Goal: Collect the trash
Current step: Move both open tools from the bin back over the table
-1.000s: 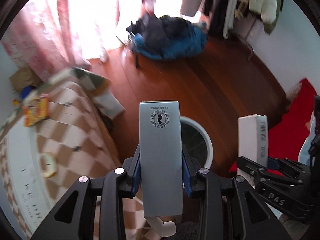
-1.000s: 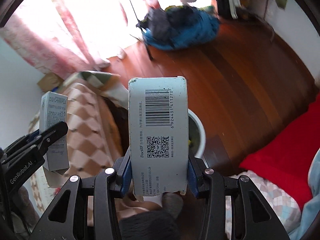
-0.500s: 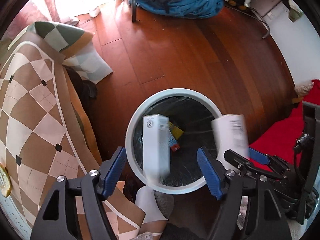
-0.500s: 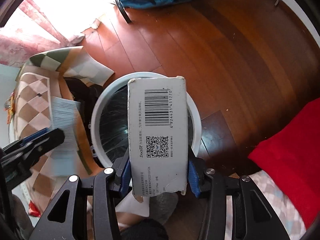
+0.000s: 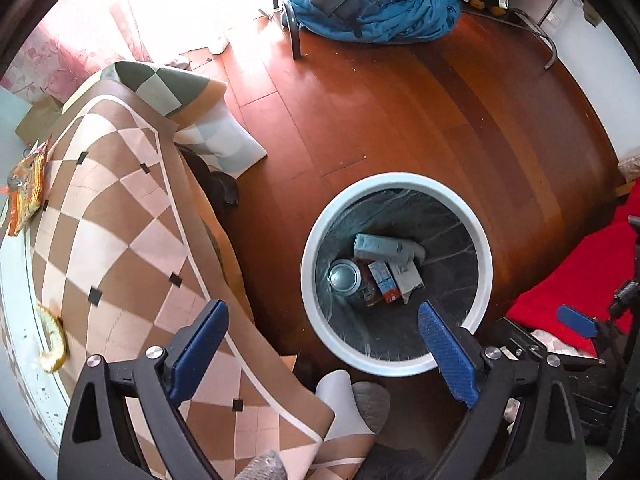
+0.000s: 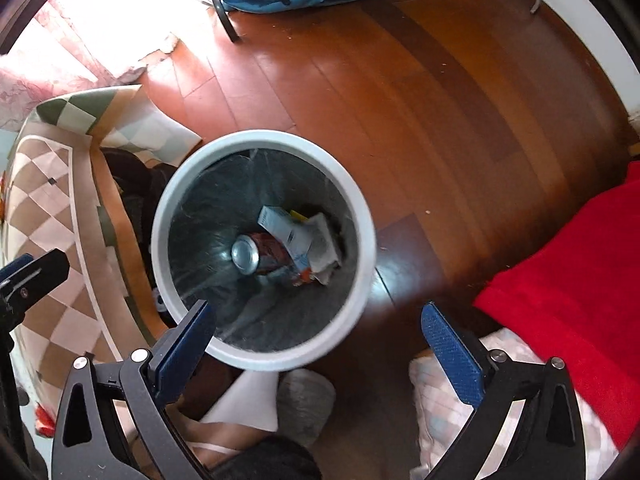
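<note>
Trash bin (image 5: 318, 322), round and white-rimmed with a dark liner, stands on the wooden floor (image 5: 400, 120) in the left wrist view, just right of the checkered tablecloth (image 5: 112, 240). At its bottom lie a drink can (image 5: 344, 277), a pale carton (image 5: 380, 246) and a small box with an orange end (image 5: 385, 282), touching one another. The left gripper (image 5: 324, 354) hangs above the near rim, jaws spread wide and holding nothing.

In the right wrist view the trash bin (image 6: 362, 280) sits left of centre, the can (image 6: 246, 256) and cartons (image 6: 296, 240) inside. The right gripper (image 6: 316, 350) is wide apart and holds nothing, above the near rim; a red blanket (image 6: 560, 280) lies at right.
</note>
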Available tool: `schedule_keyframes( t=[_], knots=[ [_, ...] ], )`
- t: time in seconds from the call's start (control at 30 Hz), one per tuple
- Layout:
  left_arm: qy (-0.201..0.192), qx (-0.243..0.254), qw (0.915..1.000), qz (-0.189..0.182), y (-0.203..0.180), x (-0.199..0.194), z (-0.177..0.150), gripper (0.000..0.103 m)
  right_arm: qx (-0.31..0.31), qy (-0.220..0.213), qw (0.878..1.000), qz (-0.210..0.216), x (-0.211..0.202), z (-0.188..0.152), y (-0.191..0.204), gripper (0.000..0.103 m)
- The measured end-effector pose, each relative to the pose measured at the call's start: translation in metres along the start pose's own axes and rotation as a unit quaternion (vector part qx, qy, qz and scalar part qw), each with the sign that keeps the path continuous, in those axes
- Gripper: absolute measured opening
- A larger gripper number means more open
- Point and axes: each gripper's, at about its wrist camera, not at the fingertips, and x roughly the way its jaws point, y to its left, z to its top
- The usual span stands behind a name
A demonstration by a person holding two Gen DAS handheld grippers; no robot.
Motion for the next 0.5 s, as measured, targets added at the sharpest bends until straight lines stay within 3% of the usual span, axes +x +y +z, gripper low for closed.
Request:
schedule_keyframes(
  t=[0.5],
  knots=[
    [-0.032,0.003,0.9995,0.0,-0.001,-0.052,-0.034,0.097,0.001,-0.039,0.999,-0.019,-0.071,-0.035,-0.004,0.103]
  ],
)
